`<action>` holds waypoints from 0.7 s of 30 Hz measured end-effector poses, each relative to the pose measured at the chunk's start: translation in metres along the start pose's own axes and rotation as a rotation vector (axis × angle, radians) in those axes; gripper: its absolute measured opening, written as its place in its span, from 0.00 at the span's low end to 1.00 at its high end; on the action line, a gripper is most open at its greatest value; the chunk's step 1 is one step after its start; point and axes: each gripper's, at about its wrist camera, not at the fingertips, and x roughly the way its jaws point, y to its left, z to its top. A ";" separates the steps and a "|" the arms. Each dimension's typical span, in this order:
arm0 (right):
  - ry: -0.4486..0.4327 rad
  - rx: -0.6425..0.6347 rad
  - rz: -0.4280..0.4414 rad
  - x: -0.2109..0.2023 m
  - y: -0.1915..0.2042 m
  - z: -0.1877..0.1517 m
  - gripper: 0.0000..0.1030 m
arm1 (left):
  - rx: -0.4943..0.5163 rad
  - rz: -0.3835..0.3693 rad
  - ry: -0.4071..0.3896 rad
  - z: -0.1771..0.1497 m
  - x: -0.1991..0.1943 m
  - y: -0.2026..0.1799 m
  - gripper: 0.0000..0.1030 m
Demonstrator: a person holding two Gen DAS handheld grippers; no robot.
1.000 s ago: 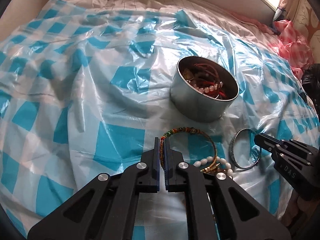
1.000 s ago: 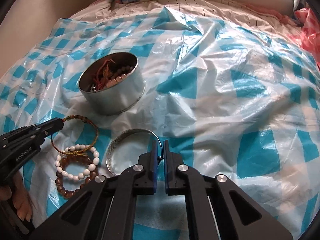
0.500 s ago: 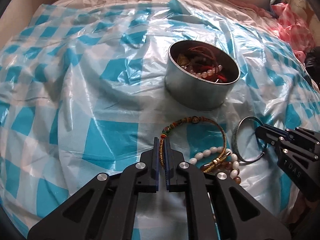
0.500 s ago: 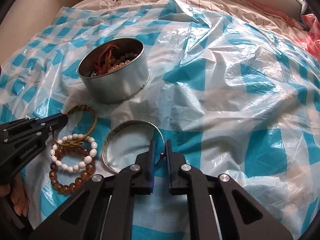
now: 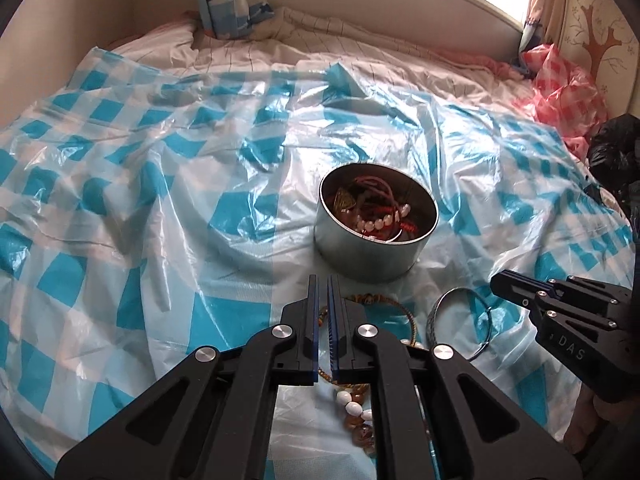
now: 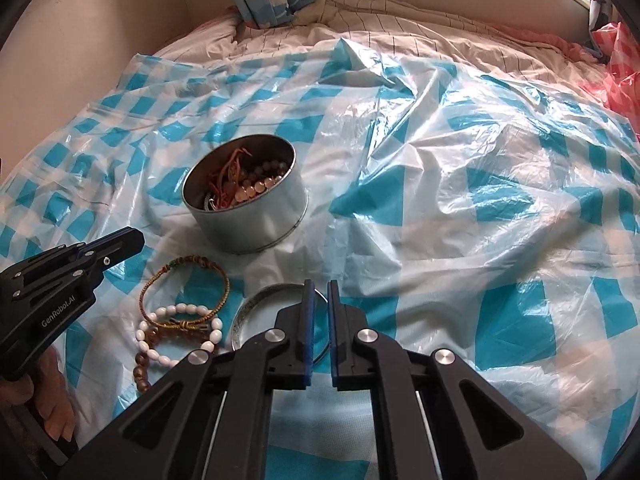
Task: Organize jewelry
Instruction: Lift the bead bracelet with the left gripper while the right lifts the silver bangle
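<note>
A bed is covered with a crinkled blue-and-white checked plastic sheet (image 6: 460,184), apparently spread to give the jewelry a clean working surface. Near the middle stands a round metal tin (image 6: 248,216), open at the top and already holding a tangle of red cords and bead strands, so it looks like the collecting place for the task. In front of the tin, on the sheet, four pieces lie loose: a woven cord bracelet (image 6: 184,292), a white bead bracelet (image 6: 180,328) overlapping it, a brown bead bracelet (image 6: 142,368) partly under those, and just beside them a thin silver bangle (image 5: 460,324). The left gripper (image 5: 322,280) hangs above the cord bracelet, which shows behind its fingers; its jaws stand a narrow gap apart with nothing between them at the tips, and the side view from the other camera shows the tips lifted clear of the bracelet. The right gripper (image 6: 318,284) hovers over the far edge of the bangle, jaws likewise parted a little and gripping nothing. Both tools point toward the tin, probably so that a picked piece can be carried straight forward into it. The bangle lies flat, so its thin rim may be hard to pinch.
</note>
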 end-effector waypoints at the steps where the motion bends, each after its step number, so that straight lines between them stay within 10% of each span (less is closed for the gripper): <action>1: -0.008 0.002 0.002 -0.002 0.000 0.000 0.05 | 0.000 -0.003 -0.007 0.000 -0.001 0.000 0.04; 11: -0.011 0.023 0.006 -0.002 -0.006 0.001 0.06 | 0.005 -0.005 -0.014 -0.001 -0.002 -0.003 0.04; 16: 0.026 0.005 -0.015 0.007 -0.005 -0.003 0.33 | -0.002 0.036 0.043 -0.002 0.009 0.001 0.05; 21: 0.138 -0.067 -0.064 0.033 0.002 -0.013 0.32 | 0.013 0.118 0.170 -0.011 0.036 0.003 0.44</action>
